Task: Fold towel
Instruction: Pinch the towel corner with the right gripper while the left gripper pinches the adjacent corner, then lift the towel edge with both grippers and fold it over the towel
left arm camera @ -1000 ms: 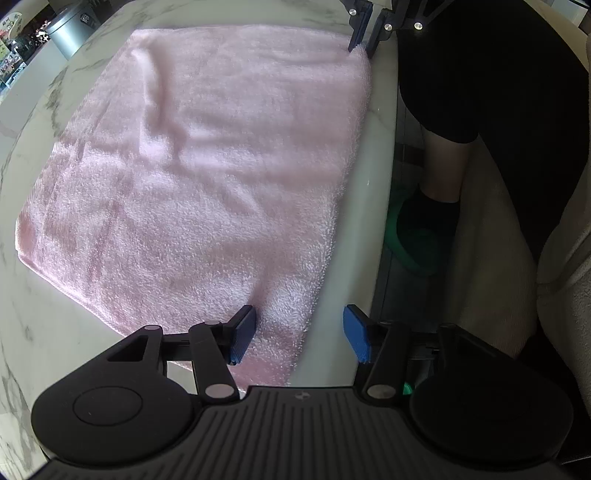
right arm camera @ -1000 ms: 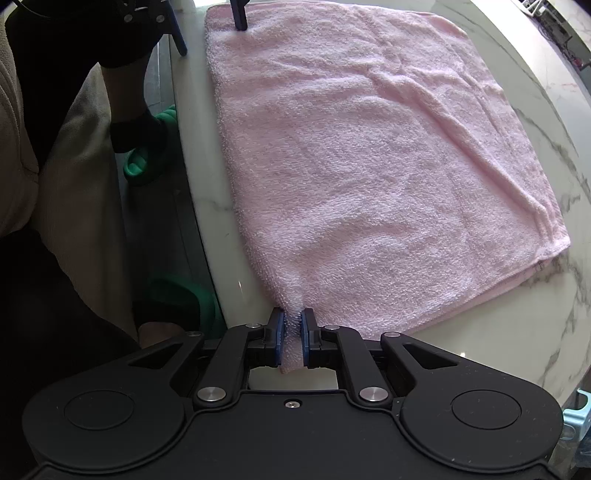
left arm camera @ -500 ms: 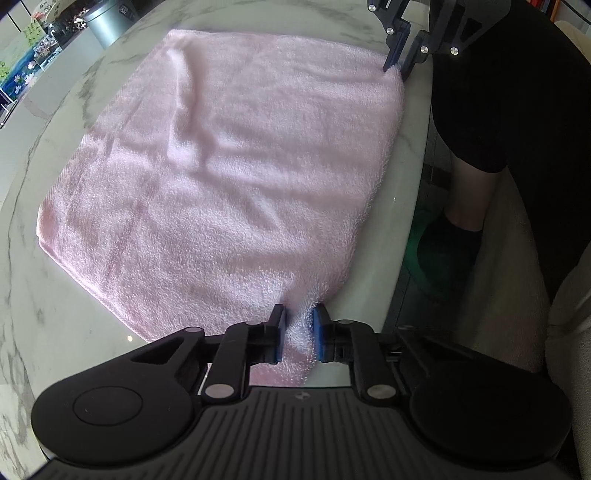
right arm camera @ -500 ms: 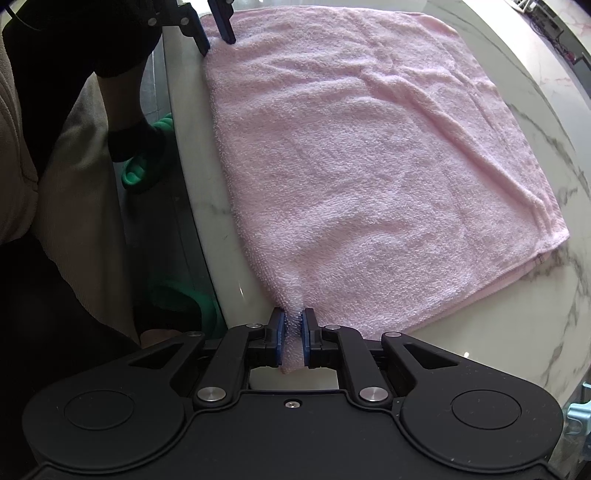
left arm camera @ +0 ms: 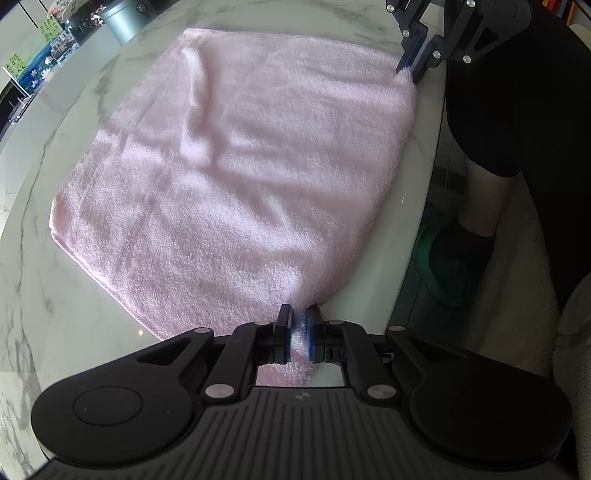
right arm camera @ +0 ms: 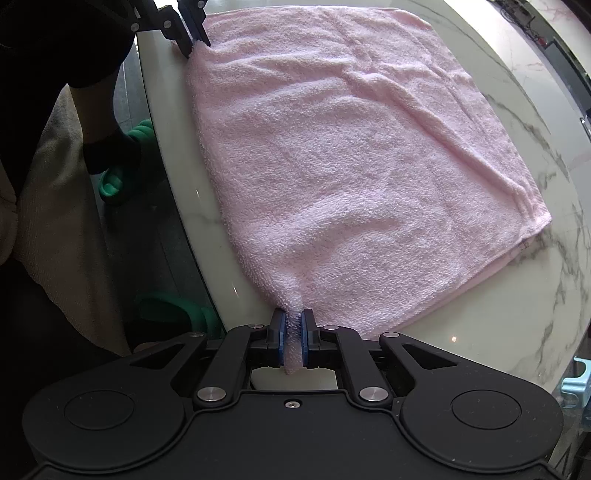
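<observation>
Step in hand: corner pick-up, pre-fold. The pink towel [left arm camera: 240, 177] lies spread on the marble table [left arm camera: 55, 332], filling the centre of both views; its near edge runs along the table edge next to the person.

Left gripper [left arm camera: 299, 328], bottom centre of left view: fingers together, clamped on one near corner; cloth bunches up btwn the blue pads. Right gripper [right arm camera: 292, 338], bottom centre of right view: same, clamped on the other near corner. Each unit also shows in the opposite view at the top of frame, pinching its corner.

Towel looks already doubled: stacked edges at right of right view.

Next move (judgement): lift both corners together, carry them across to the far edge, keep the span taut, lay down w/ edges aligned. Risk: uneven lift skews the fold.

Containers: a grey cylindrical bin [left arm camera: 125, 22], upper left of left view, beyond the table; contents not visible.
</observation>
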### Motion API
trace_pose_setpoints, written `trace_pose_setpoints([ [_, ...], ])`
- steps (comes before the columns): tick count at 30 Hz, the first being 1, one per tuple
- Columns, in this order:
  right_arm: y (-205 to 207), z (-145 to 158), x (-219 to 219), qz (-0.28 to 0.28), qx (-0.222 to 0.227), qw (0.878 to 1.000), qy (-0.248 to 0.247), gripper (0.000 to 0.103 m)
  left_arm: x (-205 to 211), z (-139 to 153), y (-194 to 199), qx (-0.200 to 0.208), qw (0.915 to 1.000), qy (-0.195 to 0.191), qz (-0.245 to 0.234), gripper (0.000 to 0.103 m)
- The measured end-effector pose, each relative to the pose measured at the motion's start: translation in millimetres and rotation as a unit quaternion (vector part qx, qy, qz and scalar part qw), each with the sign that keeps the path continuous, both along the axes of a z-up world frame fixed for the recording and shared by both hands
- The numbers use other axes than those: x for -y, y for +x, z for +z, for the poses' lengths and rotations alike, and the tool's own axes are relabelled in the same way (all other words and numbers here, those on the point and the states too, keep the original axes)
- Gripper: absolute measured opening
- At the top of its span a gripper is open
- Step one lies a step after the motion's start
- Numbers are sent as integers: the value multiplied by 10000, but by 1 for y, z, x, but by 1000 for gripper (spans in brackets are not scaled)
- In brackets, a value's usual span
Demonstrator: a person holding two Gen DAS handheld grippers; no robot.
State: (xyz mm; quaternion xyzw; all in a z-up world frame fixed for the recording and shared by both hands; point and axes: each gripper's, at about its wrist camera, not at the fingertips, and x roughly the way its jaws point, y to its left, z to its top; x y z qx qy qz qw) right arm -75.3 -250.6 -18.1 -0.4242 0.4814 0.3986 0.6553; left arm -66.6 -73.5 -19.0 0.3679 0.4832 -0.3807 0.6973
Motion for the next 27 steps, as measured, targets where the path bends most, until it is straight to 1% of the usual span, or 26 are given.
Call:
trace_pose_setpoints([
  [3, -4, 6, 0, -74, -5, 9999, 133, 6, -6, 5, -4, -13, 10000, -21, 37, 6],
  [8, -18, 15, -8, 70, 9, 9997, 212, 6, -16, 15, -11, -37, 9999, -59, 95, 6],
  [12, -28, 27, -14, 158, -36, 9994, 303, 6, -25, 23, -16, -165, 9997, -79, 156, 6],
  [17, -39, 45, -16, 333, -86, 9988, 337, 6, -32, 36, -29, -248, 9997, -45, -9, 6],
  [22, -45, 65, -13, 481, -86, 9986, 225, 6, -35, 50, -32, -290, 9994, -166, -56, 6],
  [27, -40, 94, -9, 563, -8, 9981, 259, 6, -35, 64, -24, -124, 9998, -127, -117, 6],
])
